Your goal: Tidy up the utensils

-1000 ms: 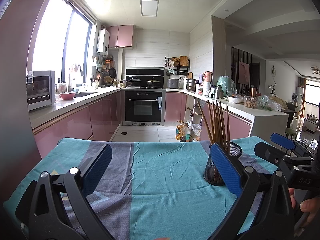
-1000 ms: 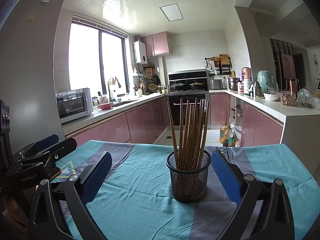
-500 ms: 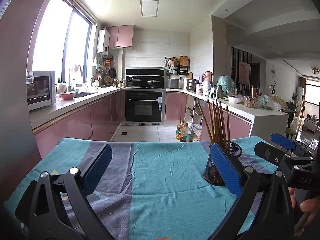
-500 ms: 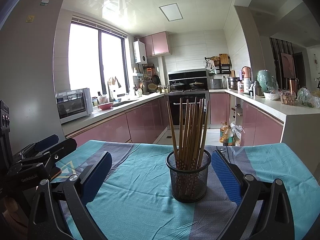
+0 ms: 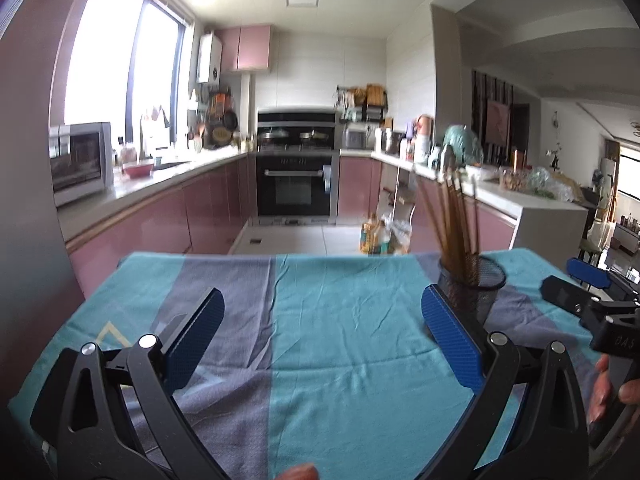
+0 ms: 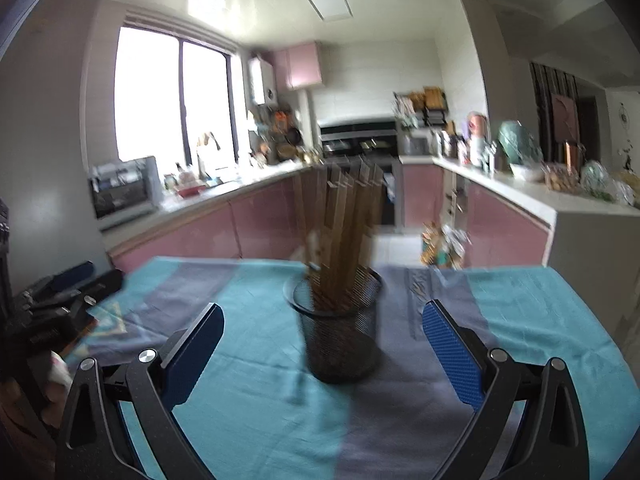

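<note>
Both grippers wide open, chopsticks sitting in the mesh cup

Left wrist view: left gripper was spread wide over the teal-and-grey tablecloth, holding nothing; mesh cup of chopsticks stood just past its right finger. Right wrist view, blurry: right gripper gaped wide and empty, with the cup upright on the cloth between its fingers.

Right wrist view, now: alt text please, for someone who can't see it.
A black mesh holder full of upright wooden chopsticks stands on a teal and grey tablecloth, framed between the open blue-padded fingers of the right gripper, which holds nothing. The frame is motion-blurred. The left gripper shows at the left edge, with a pink-cabinet kitchen behind.
</note>
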`<move>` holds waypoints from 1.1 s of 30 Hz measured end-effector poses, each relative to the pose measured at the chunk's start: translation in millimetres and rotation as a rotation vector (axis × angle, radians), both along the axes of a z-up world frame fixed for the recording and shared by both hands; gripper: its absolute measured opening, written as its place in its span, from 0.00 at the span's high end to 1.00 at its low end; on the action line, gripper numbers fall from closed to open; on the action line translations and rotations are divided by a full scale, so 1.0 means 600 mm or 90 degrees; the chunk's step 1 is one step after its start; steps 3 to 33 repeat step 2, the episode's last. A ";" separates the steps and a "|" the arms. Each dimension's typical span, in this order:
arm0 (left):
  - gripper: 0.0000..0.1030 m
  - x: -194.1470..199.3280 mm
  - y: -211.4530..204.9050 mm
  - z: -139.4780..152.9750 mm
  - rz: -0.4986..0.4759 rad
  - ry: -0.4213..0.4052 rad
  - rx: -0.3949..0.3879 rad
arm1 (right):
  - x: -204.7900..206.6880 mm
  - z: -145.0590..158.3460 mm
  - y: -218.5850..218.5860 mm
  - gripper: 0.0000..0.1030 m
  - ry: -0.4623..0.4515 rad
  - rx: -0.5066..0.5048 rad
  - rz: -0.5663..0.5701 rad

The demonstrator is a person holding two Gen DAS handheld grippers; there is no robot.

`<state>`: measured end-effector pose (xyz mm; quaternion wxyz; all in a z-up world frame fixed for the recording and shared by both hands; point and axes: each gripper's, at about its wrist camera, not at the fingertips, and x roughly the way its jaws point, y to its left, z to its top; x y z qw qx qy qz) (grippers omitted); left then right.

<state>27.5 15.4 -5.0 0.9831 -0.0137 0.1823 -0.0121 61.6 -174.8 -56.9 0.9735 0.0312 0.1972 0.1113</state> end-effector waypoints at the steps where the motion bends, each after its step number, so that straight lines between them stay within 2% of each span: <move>1: 0.06 0.011 0.008 -0.007 0.004 0.020 -0.005 | 0.017 -0.015 -0.019 0.07 0.034 -0.010 -0.024; 2: 0.06 0.027 0.019 -0.018 0.011 0.050 -0.011 | 0.033 -0.029 -0.035 0.07 0.068 -0.022 -0.044; 33: 0.06 0.027 0.019 -0.018 0.011 0.050 -0.011 | 0.033 -0.029 -0.035 0.07 0.068 -0.022 -0.044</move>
